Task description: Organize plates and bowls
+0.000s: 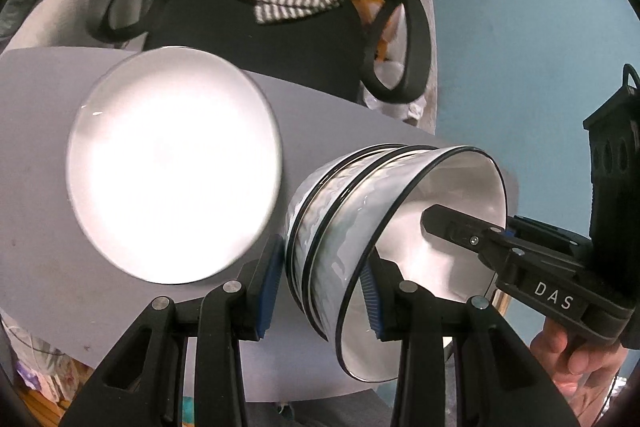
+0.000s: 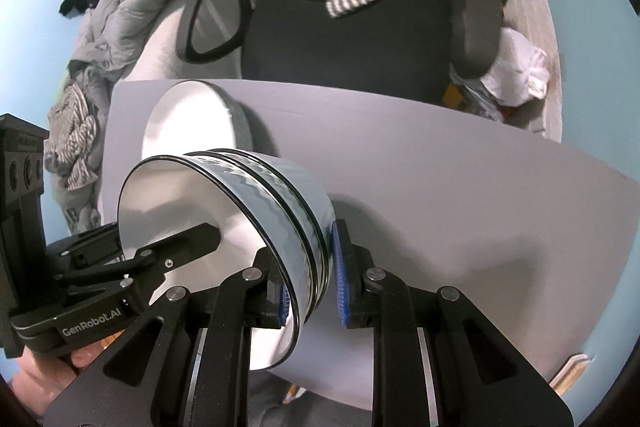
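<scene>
A stack of three white bowls (image 1: 352, 227) with black rims is held tilted above the grey table (image 1: 40, 227). My left gripper (image 1: 320, 287) is shut on the stack's rim, one finger outside, one inside. My right gripper (image 2: 308, 283) is shut on the opposite rim of the same stack (image 2: 276, 203). In the left wrist view the right gripper's finger (image 1: 452, 223) reaches inside the top bowl. A white plate (image 1: 172, 167) lies on the table to the left of the bowls; it also shows in the right wrist view (image 2: 188, 123) behind the stack.
A black office chair (image 2: 344, 39) with clothes draped over it stands behind the table. Piles of clothes (image 2: 116, 19) lie at the back left. The grey table surface (image 2: 460, 207) extends right of the bowls. A blue wall (image 1: 520, 47) is at the right.
</scene>
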### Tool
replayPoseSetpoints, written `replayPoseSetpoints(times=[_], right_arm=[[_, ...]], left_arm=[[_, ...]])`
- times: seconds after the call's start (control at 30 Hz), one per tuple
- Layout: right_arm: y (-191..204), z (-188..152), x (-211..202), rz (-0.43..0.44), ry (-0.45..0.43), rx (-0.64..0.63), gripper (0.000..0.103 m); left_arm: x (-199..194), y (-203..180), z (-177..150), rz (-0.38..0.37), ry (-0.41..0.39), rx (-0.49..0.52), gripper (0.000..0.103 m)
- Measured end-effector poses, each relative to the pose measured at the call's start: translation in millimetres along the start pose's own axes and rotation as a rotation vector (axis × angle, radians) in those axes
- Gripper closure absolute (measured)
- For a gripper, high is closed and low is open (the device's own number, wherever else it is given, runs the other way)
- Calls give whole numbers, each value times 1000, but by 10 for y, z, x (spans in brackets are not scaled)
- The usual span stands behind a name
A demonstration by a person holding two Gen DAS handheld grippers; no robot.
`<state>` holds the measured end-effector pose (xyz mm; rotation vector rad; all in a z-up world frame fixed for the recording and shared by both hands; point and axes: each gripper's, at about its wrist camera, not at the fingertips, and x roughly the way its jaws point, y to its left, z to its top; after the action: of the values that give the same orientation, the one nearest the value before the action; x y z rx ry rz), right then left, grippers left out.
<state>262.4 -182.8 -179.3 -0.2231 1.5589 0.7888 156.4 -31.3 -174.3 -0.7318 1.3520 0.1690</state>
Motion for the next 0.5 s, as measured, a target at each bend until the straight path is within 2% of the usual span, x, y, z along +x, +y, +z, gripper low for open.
replayPoseSetpoints(times=[0.23,0.5], right_arm=[[461,148,63,-22,-2,-68,84],[855,288,266,-25,17,-124,84]], left_arm=[[-242,418,4,-15,-43,-59,66],[-334,766,7,-1,-54,-114,66]])
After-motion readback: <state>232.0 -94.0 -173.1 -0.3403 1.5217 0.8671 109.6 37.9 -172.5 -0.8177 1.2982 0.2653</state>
